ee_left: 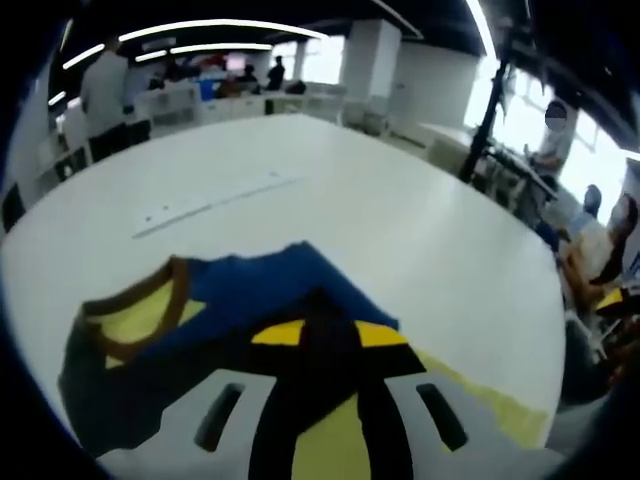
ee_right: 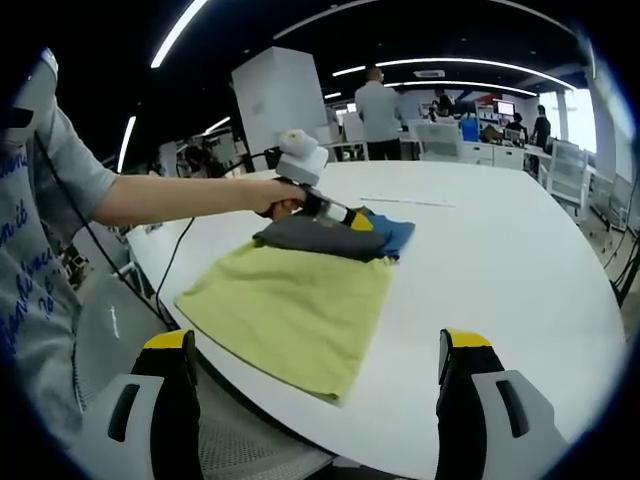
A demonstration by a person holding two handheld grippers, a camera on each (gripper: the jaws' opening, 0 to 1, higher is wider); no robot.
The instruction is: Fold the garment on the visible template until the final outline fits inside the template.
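Pinching garment (ee_right: 330, 236) with left gripper (ee_right: 345, 216), jaws narrow on fabric, likely for folding; lying at twelve o'clock of yellow template (ee_right: 290, 305); right gripper (ee_right: 318, 400) hovering wide, empty.

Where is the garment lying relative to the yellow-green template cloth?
In the right gripper view, the garment lies along the far edge of the template cloth, beneath the left gripper.

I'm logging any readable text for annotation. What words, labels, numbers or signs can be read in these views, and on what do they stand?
Blue lettering on the person's grey T-shirt, at the left edge of the right gripper view: cut off and distorted, not readable.
Screens at the back of the room in the right gripper view: too small and blurred to read.
Garment, yellow template cloth, white table: no text to be seen.
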